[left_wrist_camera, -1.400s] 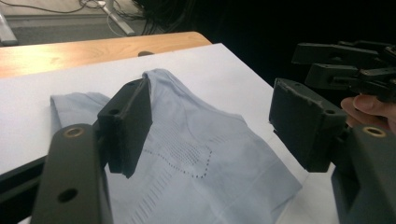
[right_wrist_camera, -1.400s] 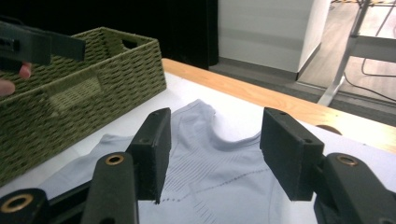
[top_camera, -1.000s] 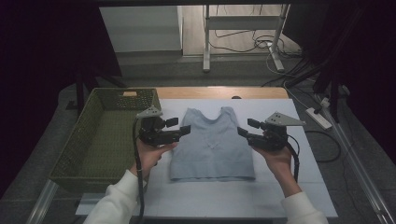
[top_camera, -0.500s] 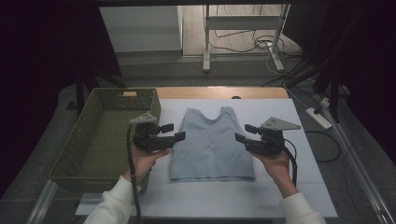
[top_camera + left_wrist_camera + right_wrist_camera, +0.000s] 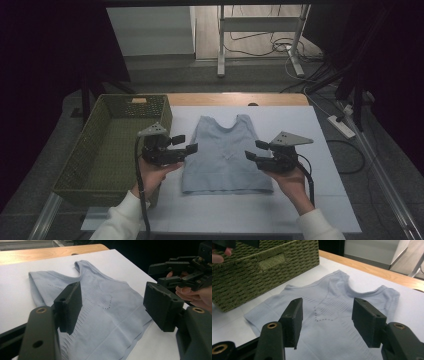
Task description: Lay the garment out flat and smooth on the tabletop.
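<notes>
High view: left tool, right tool both agape, empty, flanking pale-blue top.

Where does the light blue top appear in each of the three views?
High view: light blue top lies flat at centre, between both tools.
Left gripper view: it spreads across the middle, behind the jaws.
Right gripper view: centre, beyond the jaws.
Shared landmark: the white table sheet beneath it.
</notes>
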